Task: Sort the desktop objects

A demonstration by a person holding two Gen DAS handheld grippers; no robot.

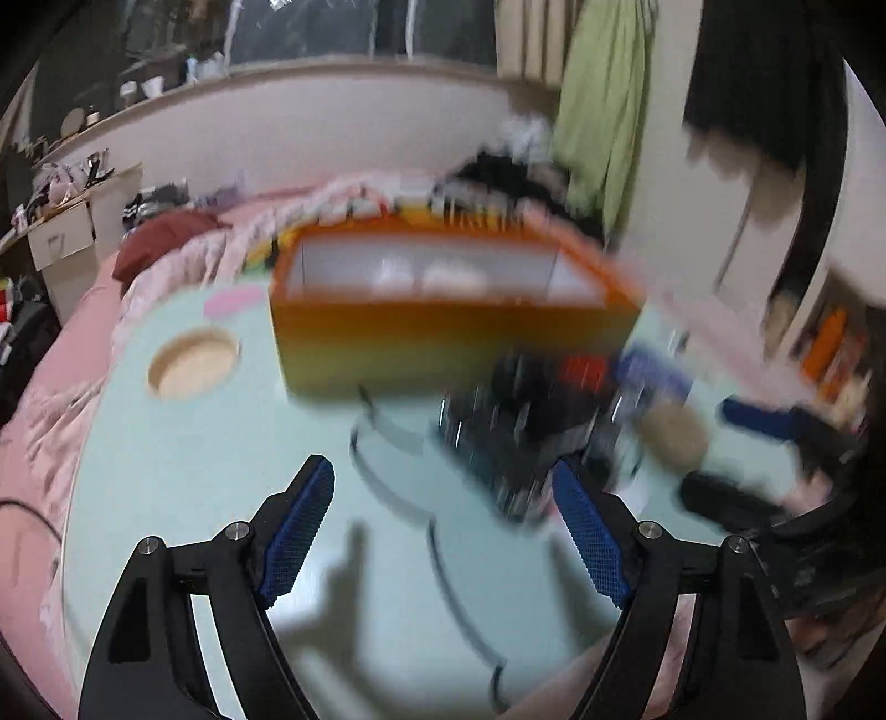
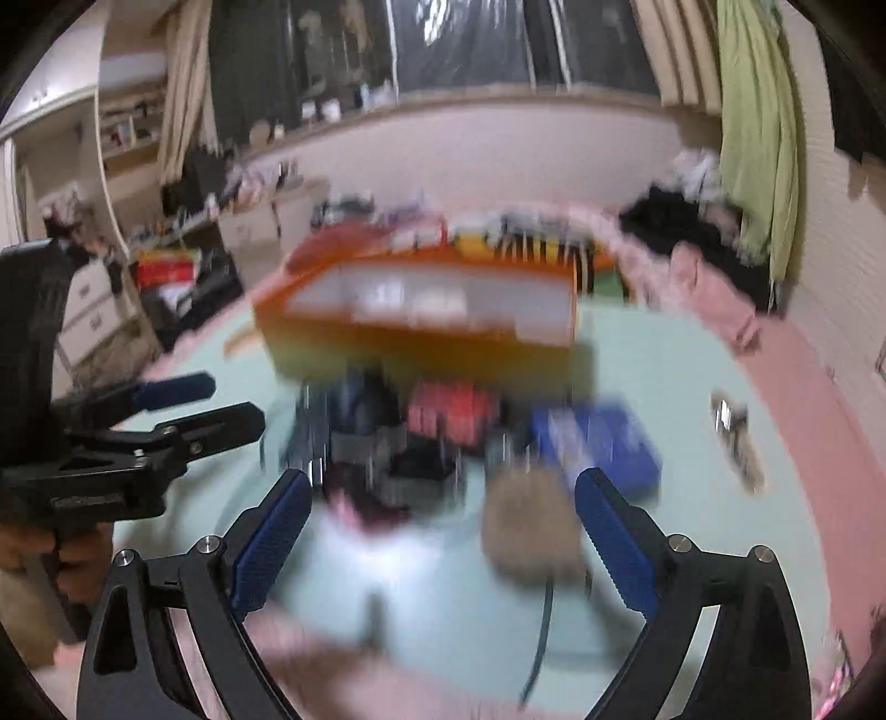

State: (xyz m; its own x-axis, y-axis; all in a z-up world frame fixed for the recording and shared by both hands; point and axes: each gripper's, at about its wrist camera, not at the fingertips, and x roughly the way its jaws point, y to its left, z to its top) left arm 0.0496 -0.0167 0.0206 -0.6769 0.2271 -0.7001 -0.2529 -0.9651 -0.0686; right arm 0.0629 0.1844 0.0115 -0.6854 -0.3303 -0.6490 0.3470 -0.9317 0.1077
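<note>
Jaws of both the left gripper (image 1: 443, 515) and right gripper (image 2: 443, 526) stand spread and empty above the surface (image 1: 183, 476). Ahead lies blurred clutter (image 2: 443, 437), the orange box (image 1: 443, 338) beyond. Judged step: reaching; next, centre on one item.

Pale green tabletop (image 1: 183, 471) with orange box (image 1: 443, 338), blurred dark clutter (image 1: 526, 421), perhaps a cable (image 1: 448, 576).

Pink bedding (image 1: 83, 354) around the table, green cloth (image 1: 603, 111) hanging far right, white drawers (image 2: 88, 310) far left, window w/ dark glass (image 2: 470, 39).
</note>
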